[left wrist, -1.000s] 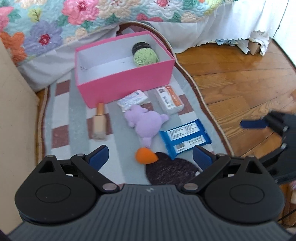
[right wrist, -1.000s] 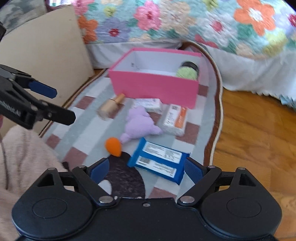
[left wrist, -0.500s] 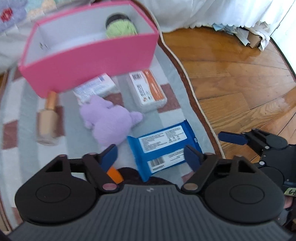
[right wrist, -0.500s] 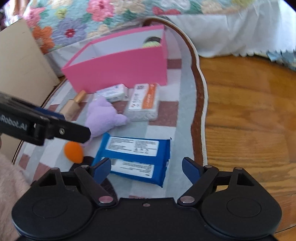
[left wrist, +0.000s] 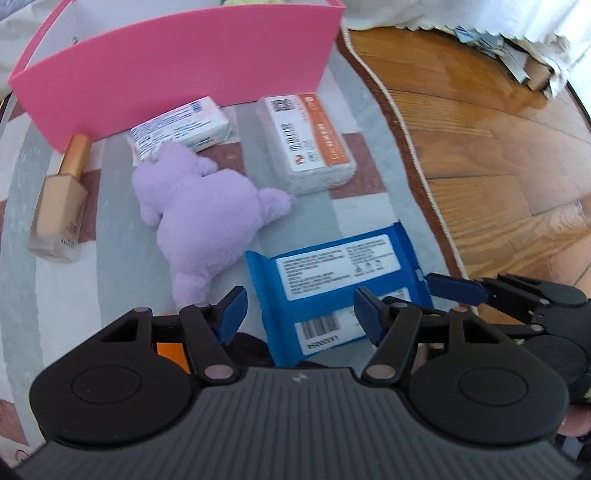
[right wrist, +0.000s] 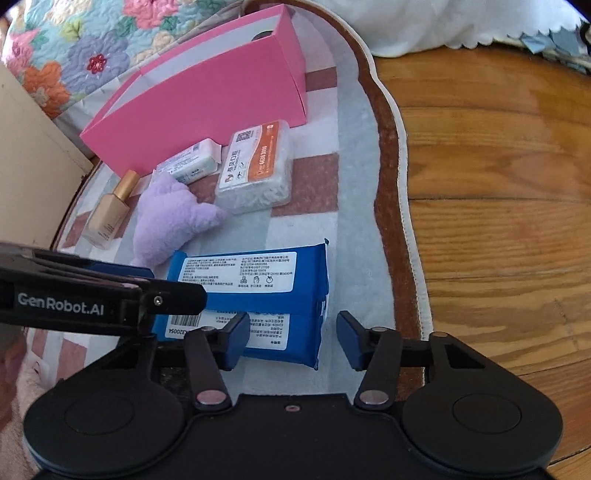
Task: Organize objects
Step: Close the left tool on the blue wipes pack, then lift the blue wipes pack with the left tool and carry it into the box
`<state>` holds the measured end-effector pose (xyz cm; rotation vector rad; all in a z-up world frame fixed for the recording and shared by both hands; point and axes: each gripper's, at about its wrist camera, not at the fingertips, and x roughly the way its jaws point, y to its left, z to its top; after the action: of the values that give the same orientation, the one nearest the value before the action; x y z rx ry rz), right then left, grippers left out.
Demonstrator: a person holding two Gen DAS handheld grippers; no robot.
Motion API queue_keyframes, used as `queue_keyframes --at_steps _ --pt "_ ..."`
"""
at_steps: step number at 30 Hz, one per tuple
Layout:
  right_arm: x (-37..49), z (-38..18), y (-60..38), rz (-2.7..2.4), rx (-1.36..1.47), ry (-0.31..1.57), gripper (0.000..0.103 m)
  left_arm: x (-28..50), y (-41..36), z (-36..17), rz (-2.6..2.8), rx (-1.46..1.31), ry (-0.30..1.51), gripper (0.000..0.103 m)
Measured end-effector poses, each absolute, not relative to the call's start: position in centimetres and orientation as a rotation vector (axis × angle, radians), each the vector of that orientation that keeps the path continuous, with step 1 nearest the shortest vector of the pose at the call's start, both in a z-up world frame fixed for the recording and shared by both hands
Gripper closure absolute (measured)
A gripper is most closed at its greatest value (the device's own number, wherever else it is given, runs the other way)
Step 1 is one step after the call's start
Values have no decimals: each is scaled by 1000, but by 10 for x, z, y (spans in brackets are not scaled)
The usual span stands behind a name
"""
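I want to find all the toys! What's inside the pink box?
Only a sliver of green peeks over the pink box rim, with white inner wall beside it. The tall front wall hides everything else inside.

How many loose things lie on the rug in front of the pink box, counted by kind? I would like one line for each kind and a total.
Wrapped packets: 3 (blue packet, orange-labelled packet, white packet)
Plush toys: 1 (purple plush)
Bottles: 1 (beige bottle)
Orange thing, mostly hidden behind the left gripper: 1
Total: 6
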<state>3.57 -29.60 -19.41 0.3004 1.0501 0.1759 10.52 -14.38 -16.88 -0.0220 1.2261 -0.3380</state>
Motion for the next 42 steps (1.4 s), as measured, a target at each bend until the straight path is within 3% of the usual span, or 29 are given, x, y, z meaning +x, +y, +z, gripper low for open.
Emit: queue_keyframes --at_steps 8,12,15,25,42 --pt "33 -198 -296 181 345 1029 59 106 -127 -192 -344 -197 1271 40" --pt "29 -200 -299 176 377 1013 59 101 -131 -191 -348 -197 1222 60" --pt "28 -200 -296 171 364 1005 59 99 -133 -190 -345 -204 1208 64" --pt "20 -182 -289 212 335 996 58 86 -128 -166 -371 -188 1175 65" --pt "-6 -91 -249 326 174 900 47 45 -92 -76 -389 -177 1056 65"
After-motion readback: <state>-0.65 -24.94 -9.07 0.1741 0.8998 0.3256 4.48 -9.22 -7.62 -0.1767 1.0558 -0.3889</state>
